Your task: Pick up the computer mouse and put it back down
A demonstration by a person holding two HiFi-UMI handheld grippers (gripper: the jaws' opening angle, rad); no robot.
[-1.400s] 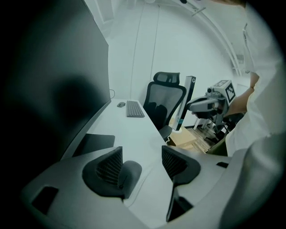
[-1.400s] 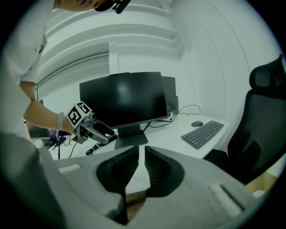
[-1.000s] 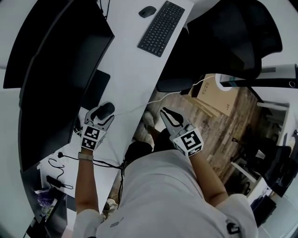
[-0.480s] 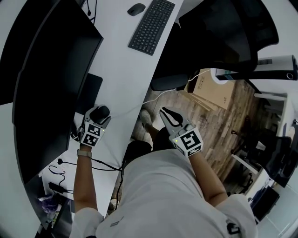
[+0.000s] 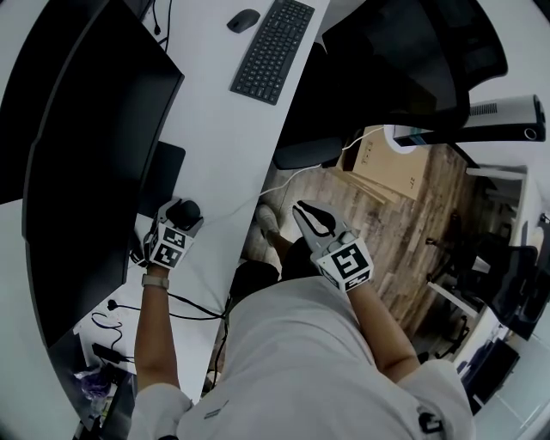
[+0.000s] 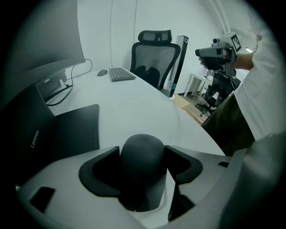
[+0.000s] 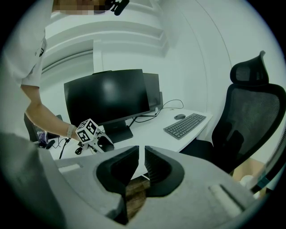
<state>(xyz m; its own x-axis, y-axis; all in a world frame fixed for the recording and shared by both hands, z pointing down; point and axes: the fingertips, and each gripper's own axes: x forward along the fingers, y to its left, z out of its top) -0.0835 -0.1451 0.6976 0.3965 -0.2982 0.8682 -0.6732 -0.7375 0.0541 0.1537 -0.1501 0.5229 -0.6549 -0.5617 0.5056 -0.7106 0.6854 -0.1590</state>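
Note:
The dark computer mouse (image 5: 184, 210) rests on the white desk (image 5: 232, 146) beside the corner of a black mouse pad (image 5: 163, 172). My left gripper (image 5: 181, 216) points steeply down over it. In the left gripper view the mouse (image 6: 141, 150) fills the space between the jaws. The left gripper (image 6: 142, 162) has just been opening its jaws; they flank the mouse without squeezing it. My right gripper (image 5: 302, 209) hangs off the desk edge above the wooden floor. In its own view the right gripper (image 7: 141, 157) is shut with nothing between its fingers.
A large dark monitor (image 5: 77, 155) stands left of the mouse pad. Farther along the desk lie a keyboard (image 5: 273, 50) and a second mouse (image 5: 243, 21). A black office chair (image 5: 395, 69) and a cardboard box (image 5: 387, 172) stand on the floor. Cables (image 5: 112, 309) trail near the desk's end.
My left gripper has come down with the mouse to the desk beside the mouse pad and tipped more steeply. The right gripper has stayed in place.

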